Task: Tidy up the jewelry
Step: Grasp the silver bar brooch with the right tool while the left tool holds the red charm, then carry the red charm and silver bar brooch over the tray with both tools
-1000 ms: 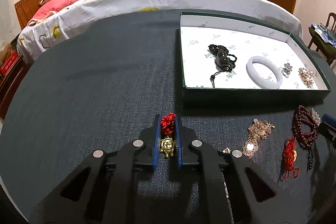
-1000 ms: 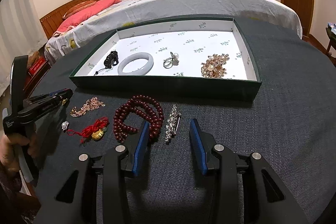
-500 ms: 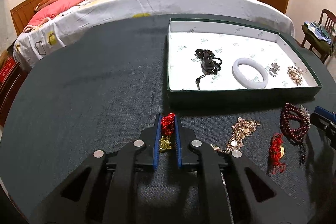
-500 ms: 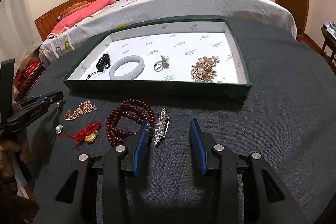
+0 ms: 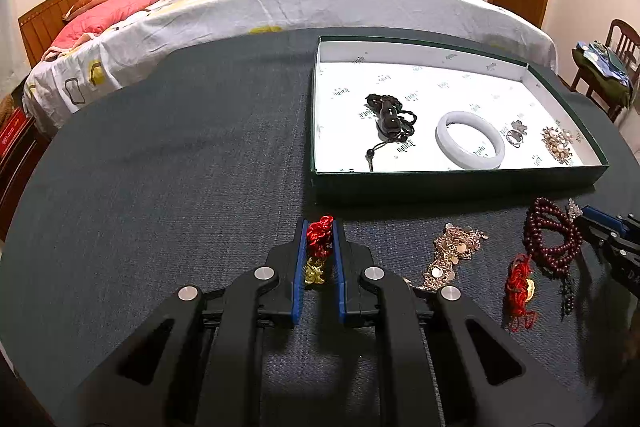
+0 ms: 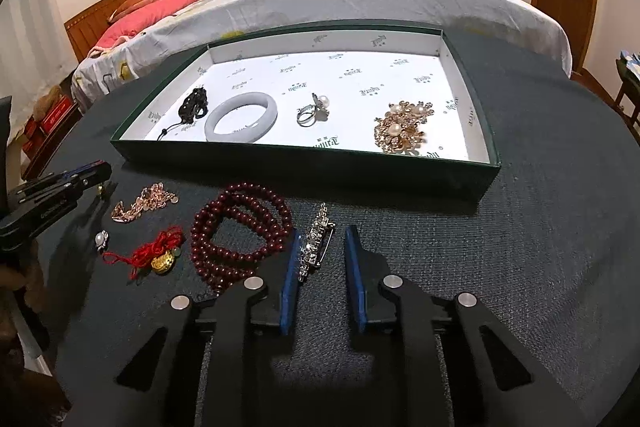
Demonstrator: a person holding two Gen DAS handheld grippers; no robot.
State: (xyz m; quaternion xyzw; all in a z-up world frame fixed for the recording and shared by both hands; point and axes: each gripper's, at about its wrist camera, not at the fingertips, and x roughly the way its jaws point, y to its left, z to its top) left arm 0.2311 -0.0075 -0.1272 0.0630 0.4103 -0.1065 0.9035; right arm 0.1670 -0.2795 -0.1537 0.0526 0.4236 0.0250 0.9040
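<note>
Between the blue pads of the left tool [image 5: 320,239] a red knotted cord charm [image 5: 319,235] with a gold pendant is held clenched, the knot standing at the fingertips and the pendant hanging just behind it. Compared with a second ago, the green tray [image 5: 456,183] is seen nearer and lower ahead and to the right of this tool, and the pendant is drawn further back between the pads; the charm has been lifted off the tabletop [image 5: 160,187] and is being carried toward the tray. This is judged to be the transport step, with the release into the tray not yet done.

Inside the tray a black beaded pendant [image 5: 390,117], a pale bangle [image 5: 470,141], a ring [image 5: 516,135] and a gold pearl brooch [image 5: 558,143] are already laid out, well apart from each other. Free white floor is left at the near left corner and across the back.

The right tool [image 6: 322,255] is held released, its pads spread over the tabletop, with a silver crystal brooch [image 6: 316,243] lying between them close to the left pad and not gripped. To its left, a dark red bead strand [image 6: 240,231], a second red cord charm [image 6: 158,253], a rose-gold chain [image 6: 142,201] and a small pearl piece [image 6: 101,239] are left outside the tray. About half of the sorting is judged to remain.
</note>
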